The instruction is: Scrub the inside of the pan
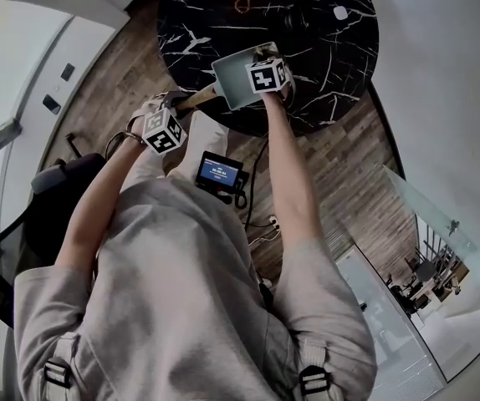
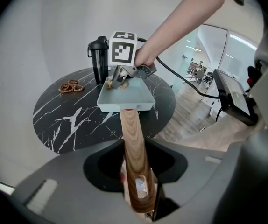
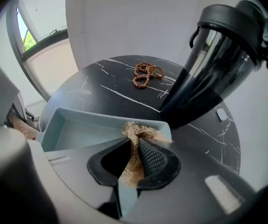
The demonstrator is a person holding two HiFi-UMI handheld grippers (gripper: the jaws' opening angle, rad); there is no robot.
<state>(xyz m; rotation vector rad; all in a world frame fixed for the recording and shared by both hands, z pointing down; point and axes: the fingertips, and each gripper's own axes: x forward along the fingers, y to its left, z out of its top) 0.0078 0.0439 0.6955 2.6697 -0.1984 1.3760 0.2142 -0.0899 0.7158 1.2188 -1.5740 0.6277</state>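
Head view: we record a round black marble table [image 1: 324, 23] with white veining. It stands on a wood-plank floor [image 1: 114, 82], with white walls at the left and a glass partition [image 1: 441, 249] at the right. A window [image 3: 36, 31] appears in the right gripper view, beyond the table's left edge. A small screen device [image 1: 219, 172] sits by the person's lap, off the table.

On the table's far side we note a black tumbler [image 2: 99, 59], a coil of brown beads [image 2: 71, 86] to its left, and a small white item [image 1: 340, 12] far right.

The pan [image 2: 124, 99], pale blue-grey and square, sits at the near edge of the table. Its wooden handle [image 2: 133, 139] points out over the floor toward the person.

Left gripper [image 2: 138, 190]: the jaws are partly closed and clamp the handle near its end, one jaw on each side of the wood.

Right gripper [image 3: 135, 148]: the jaws are almost together and pinch a tan fibre scrubber [image 3: 134, 132]. The tuft protrudes past the jaw tips at the pan's far wall, near its right corner. We judge that the tuft touches that wall. We cannot confirm contact with the pan's floor.
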